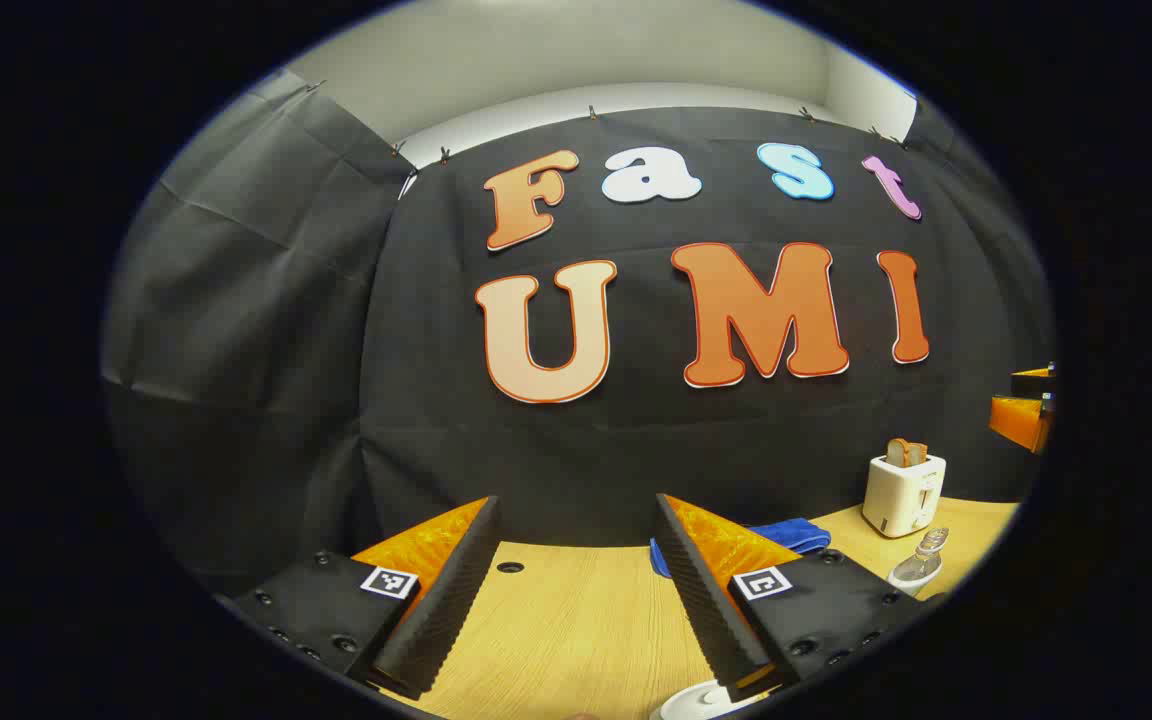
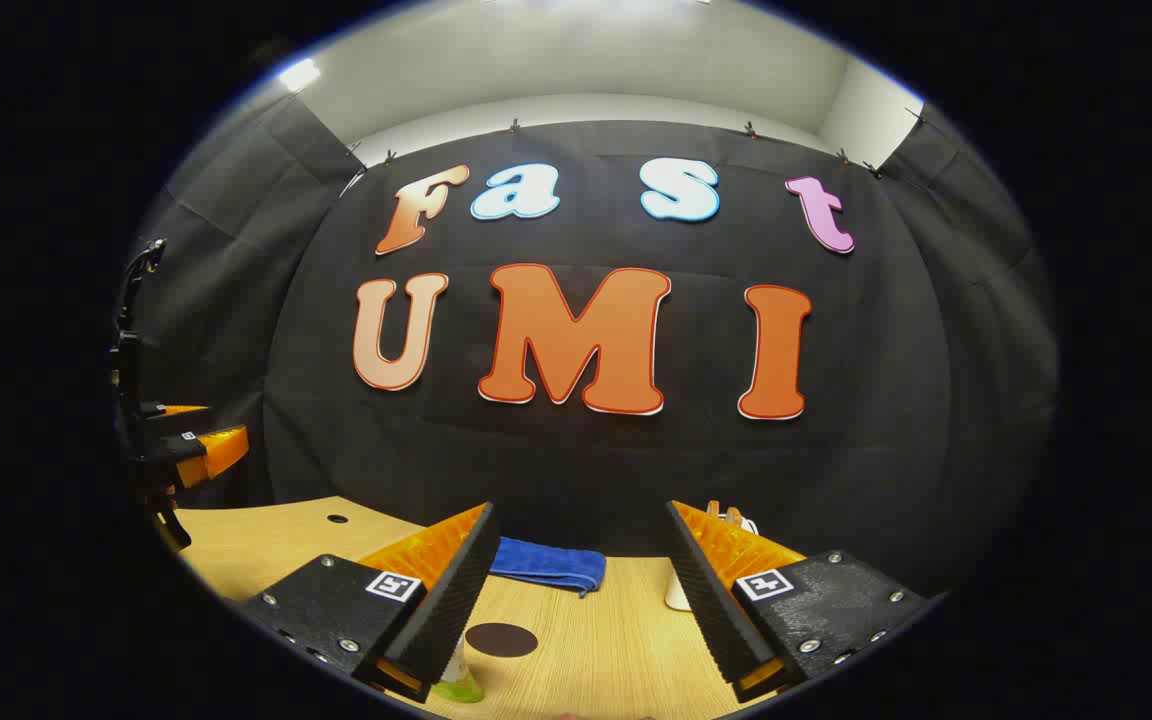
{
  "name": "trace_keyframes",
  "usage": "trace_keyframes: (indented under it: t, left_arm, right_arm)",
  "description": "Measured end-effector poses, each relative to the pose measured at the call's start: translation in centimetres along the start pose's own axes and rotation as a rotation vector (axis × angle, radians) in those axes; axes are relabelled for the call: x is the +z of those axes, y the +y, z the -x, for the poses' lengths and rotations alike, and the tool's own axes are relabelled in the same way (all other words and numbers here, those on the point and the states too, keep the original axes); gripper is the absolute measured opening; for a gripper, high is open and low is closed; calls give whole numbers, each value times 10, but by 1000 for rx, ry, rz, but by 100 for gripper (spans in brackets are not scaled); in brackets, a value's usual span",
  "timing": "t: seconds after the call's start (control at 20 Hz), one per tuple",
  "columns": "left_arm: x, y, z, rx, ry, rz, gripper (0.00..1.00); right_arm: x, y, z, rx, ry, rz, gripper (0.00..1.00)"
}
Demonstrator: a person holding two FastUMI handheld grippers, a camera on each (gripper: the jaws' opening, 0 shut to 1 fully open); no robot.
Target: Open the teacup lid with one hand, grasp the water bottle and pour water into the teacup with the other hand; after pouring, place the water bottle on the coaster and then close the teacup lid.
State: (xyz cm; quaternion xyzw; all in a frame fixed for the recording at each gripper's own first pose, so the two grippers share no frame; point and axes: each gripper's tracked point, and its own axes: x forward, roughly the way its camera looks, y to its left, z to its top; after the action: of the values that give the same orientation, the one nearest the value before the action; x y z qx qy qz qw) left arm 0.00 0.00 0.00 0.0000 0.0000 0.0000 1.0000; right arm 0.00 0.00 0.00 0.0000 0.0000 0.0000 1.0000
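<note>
My left gripper is open above the wooden table, with nothing between its fingers. A white rounded object, probably the teacup's lid, peeks out at the bottom edge under the right finger. A clear bottle-like object stands at the far right. My right gripper is open too and holds nothing. Below it lies a dark round coaster. A clear bottle with a green base is half hidden behind its left finger. Each gripper appears at the edge of the other's view: right gripper, left gripper.
A white toaster holding a slice of bread stands at the back right, partly hidden behind my right finger in the right gripper view. A folded blue cloth lies by the black wall. A small round hole marks the tabletop.
</note>
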Motion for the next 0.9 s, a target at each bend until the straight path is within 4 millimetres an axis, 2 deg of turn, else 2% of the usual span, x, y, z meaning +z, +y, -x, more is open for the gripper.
trace_keyframes:
  t: [0.6, 0.9]
  left_arm:
    - [7, 0, 2, 6, -15, -9, 99]
    - [18, -1, 4, 9, -41, -21, 99]
  right_arm:
    - [8, 1, 3, 10, -8, 0, 99]
    - [8, 2, 5, 17, -4, -2, 99]
